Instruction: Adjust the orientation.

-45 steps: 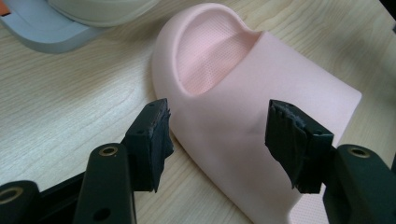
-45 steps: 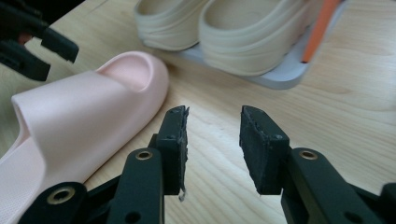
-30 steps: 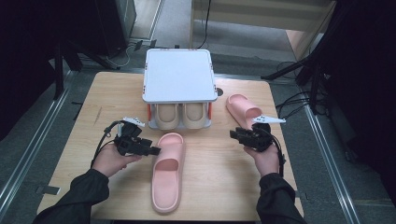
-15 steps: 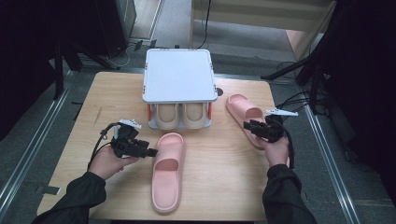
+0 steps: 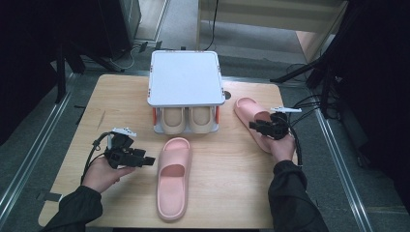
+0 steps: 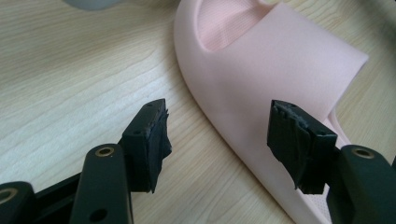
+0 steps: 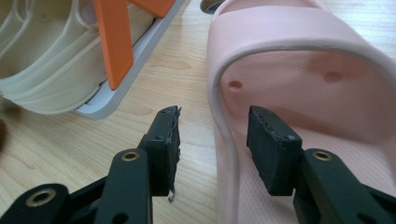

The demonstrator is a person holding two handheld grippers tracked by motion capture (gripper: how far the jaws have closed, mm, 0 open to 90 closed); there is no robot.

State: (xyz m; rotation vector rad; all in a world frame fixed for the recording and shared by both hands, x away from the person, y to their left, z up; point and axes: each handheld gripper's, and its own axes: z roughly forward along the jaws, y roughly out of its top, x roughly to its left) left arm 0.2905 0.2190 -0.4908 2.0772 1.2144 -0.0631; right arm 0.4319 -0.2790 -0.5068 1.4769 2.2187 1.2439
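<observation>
Two pink slippers lie on the wooden table. One pink slipper lies lengthwise at the centre front, and my left gripper points at its left side. In the left gripper view the left gripper stands open, with the slipper's strap and edge just beyond the jaws. The other pink slipper lies at the right. My right gripper is at its near part. In the right gripper view the right gripper is open, its jaws astride the side rim of that slipper.
A white shoe rack stands at the back centre, with a pair of beige slippers under its top shelf. Its orange post and the beige slippers are close to the left of my right gripper. Cables trail from both grippers.
My right gripper has moved away from me and to the right, onto the right pink slipper's rim. The left gripper has shifted only slightly, staying beside the centre slipper.
</observation>
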